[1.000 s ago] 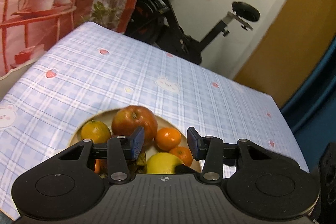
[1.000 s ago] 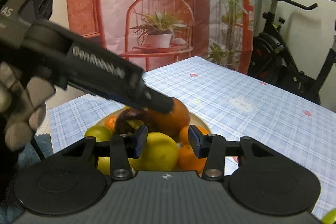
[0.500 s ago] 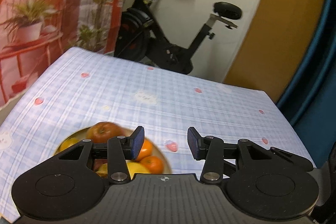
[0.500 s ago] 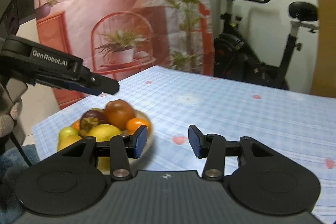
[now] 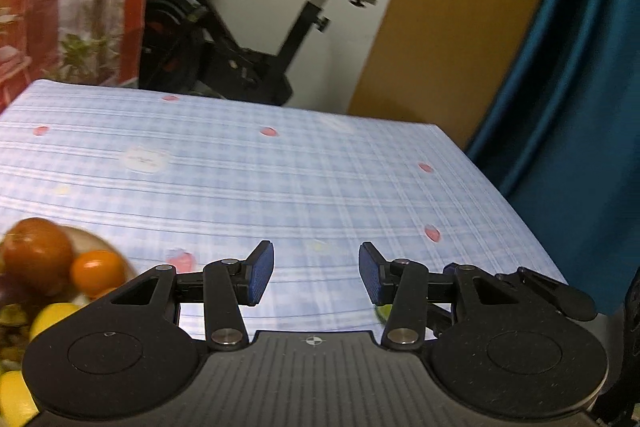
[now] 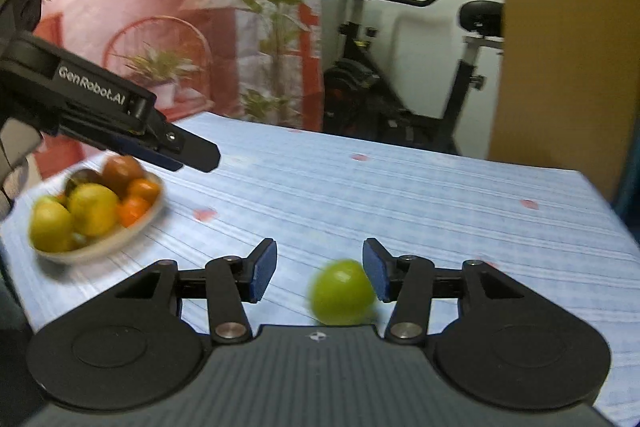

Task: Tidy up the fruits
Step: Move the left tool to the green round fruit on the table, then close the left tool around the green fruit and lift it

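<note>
Fruit bowl sits far left on my table; a blurry green fruit, maybe a lime, lies between my right claw's just-widened, untouching jaws. Left claw gapes empty.

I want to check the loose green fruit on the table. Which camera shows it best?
The right wrist view: the green fruit sits whole, though blurred, between the open right gripper fingers. The left wrist view shows only a green sliver behind a finger.
</note>
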`<action>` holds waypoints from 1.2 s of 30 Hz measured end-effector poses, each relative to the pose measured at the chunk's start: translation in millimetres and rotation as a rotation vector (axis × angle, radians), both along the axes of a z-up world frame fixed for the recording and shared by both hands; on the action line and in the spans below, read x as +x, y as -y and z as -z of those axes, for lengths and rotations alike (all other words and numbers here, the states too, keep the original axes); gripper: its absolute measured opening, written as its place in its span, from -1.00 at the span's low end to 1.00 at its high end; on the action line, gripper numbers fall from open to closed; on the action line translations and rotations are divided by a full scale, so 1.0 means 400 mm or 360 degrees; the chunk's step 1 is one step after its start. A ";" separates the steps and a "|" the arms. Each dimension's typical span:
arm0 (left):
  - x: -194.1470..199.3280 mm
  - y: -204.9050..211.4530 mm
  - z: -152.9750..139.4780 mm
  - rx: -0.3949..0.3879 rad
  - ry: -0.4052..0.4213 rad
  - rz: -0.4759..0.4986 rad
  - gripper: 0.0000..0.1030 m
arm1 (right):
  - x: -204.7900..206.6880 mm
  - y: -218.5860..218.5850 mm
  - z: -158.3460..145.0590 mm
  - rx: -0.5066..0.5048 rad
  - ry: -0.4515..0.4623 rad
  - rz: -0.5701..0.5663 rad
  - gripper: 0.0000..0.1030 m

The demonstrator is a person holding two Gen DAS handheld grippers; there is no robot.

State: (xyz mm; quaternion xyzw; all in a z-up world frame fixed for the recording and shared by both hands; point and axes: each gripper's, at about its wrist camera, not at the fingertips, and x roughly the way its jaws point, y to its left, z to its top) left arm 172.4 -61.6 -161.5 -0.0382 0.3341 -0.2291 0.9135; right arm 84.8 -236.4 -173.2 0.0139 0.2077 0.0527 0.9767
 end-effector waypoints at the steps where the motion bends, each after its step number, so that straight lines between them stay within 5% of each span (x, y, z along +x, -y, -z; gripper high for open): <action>1: 0.004 0.010 0.008 0.0004 -0.0013 0.0016 -0.02 | 0.001 0.007 0.006 0.0001 -0.0010 0.0019 0.03; 5: 0.019 0.035 0.029 0.0013 -0.0080 0.0072 0.18 | 0.011 0.021 0.025 0.0021 -0.0058 0.0059 0.24; 13: 0.043 0.089 0.063 0.0035 -0.0144 0.0180 0.20 | 0.038 0.003 0.067 -0.0031 -0.0151 0.0042 0.24; 36: 0.097 0.199 0.151 0.0022 -0.0319 0.0355 0.17 | 0.064 0.074 0.075 0.0250 -0.0230 -0.0008 0.00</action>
